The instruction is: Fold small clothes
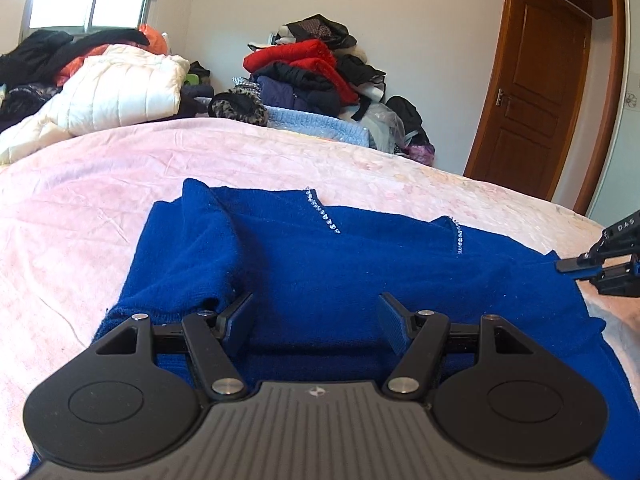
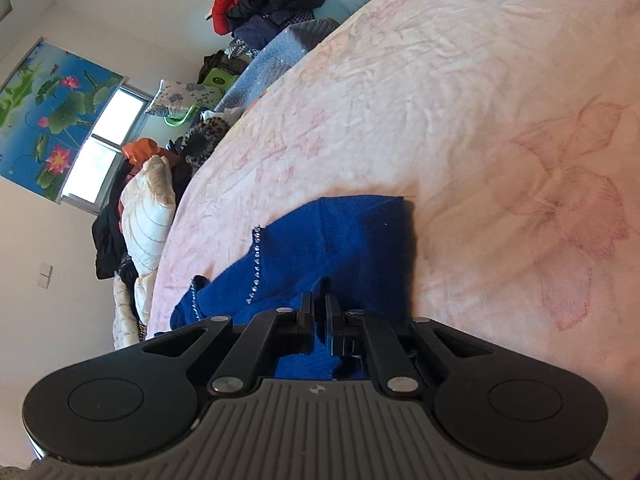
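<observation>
Between the right gripper's (image 2: 318, 312) nearly closed fingers sits a pinched blue sweater (image 1: 320, 264) fold; the left gripper (image 1: 316, 312) hovers wide above it.

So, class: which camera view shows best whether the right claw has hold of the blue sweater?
The right wrist view: the right claw has its fingers nearly together with a fold of the blue sweater pinched between them. The left wrist view catches only that claw's tip at the sweater's far edge, its grip unclear.

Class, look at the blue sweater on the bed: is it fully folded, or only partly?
Partly folded. One sleeve of the blue sweater is turned in across the body, and the right gripper pinches a raised edge; the left gripper is open.
</observation>
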Demonstrator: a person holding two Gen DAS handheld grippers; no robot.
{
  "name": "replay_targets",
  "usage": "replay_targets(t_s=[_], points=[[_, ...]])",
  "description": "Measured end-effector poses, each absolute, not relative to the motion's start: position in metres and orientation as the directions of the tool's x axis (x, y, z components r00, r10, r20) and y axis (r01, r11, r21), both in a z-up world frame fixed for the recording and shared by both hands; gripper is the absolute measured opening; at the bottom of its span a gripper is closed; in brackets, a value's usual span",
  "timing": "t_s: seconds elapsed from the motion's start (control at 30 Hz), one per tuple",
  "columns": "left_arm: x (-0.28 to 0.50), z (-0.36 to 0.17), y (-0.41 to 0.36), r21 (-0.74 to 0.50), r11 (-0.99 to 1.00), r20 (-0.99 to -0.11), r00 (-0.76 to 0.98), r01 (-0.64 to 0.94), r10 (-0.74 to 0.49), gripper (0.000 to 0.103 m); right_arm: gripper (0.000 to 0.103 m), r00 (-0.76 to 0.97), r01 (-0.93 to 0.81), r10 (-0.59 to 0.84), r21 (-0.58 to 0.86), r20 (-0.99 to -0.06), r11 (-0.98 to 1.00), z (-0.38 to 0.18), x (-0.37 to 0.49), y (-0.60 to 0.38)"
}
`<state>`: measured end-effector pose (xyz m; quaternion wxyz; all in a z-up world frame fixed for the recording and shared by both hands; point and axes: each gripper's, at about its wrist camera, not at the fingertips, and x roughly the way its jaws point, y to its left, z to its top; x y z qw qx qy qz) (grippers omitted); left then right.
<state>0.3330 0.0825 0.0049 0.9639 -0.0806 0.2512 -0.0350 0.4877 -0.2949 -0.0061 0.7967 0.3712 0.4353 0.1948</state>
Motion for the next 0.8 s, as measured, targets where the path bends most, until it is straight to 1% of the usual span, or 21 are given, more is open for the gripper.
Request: replay_targets(t_s=[0.13,0.17,0.23,0.33,0.37,0.43,0.5,0.53,0.6,0.63,0.8], points=[[0.329,0.006,0.08,-0.167,0.985,-0.456,0.882,0.048,-0.121,0.067,0.018,0.524,0.01,0.649,0.766,-0.552,0.643,-0.006,0.489,-0.293],[0.328,0.006,0.079,-0.162,0.985,-0.454,0.883,0.052,-0.121,0.067,0.029,0.519,0.01,0.647,0.761,-0.558,0.649,-0.006,0.49,-0.291],[0.328,0.007,0.078,-0.157,0.986,-0.449,0.885,0.061,-0.126,0.067,0.037,0.521,-0.009,0.643,0.75,-0.561,0.662,-0.004,0.49,-0.289],[0.326,0.009,0.076,-0.156,0.985,-0.434,0.89,0.079,-0.14,0.067,0.038,0.513,-0.008,0.631,0.731,-0.583,0.682,-0.004,0.493,-0.286],[0.324,0.009,0.076,-0.156,0.984,-0.427,0.893,0.084,-0.144,0.067,0.04,0.506,-0.008,0.622,0.718,-0.597,0.696,-0.005,0.493,-0.284],[0.323,0.01,0.076,-0.16,0.982,-0.414,0.897,0.097,-0.156,0.067,0.036,0.52,-0.026,0.586,0.674,-0.621,0.738,-0.001,0.49,-0.28],[0.324,0.01,0.076,-0.163,0.982,-0.415,0.897,0.094,-0.155,0.067,0.039,0.558,-0.048,0.567,0.658,-0.606,0.751,0.008,0.484,-0.281],[0.324,0.01,0.076,-0.165,0.982,-0.417,0.895,0.095,-0.156,0.067,0.038,0.562,-0.051,0.564,0.655,-0.605,0.754,0.01,0.484,-0.283],[0.325,0.009,0.076,-0.163,0.982,-0.42,0.894,0.096,-0.157,0.067,0.04,0.555,-0.045,0.538,0.623,-0.635,0.781,0.009,0.487,-0.282],[0.325,0.009,0.075,-0.16,0.982,-0.421,0.894,0.095,-0.155,0.067,0.038,0.556,-0.048,0.523,0.603,-0.646,0.796,0.008,0.488,-0.281],[0.326,0.009,0.074,-0.154,0.984,-0.428,0.892,0.09,-0.148,0.067,0.042,0.497,-0.092,0.568,0.612,-0.656,0.786,0.001,0.489,-0.269]])
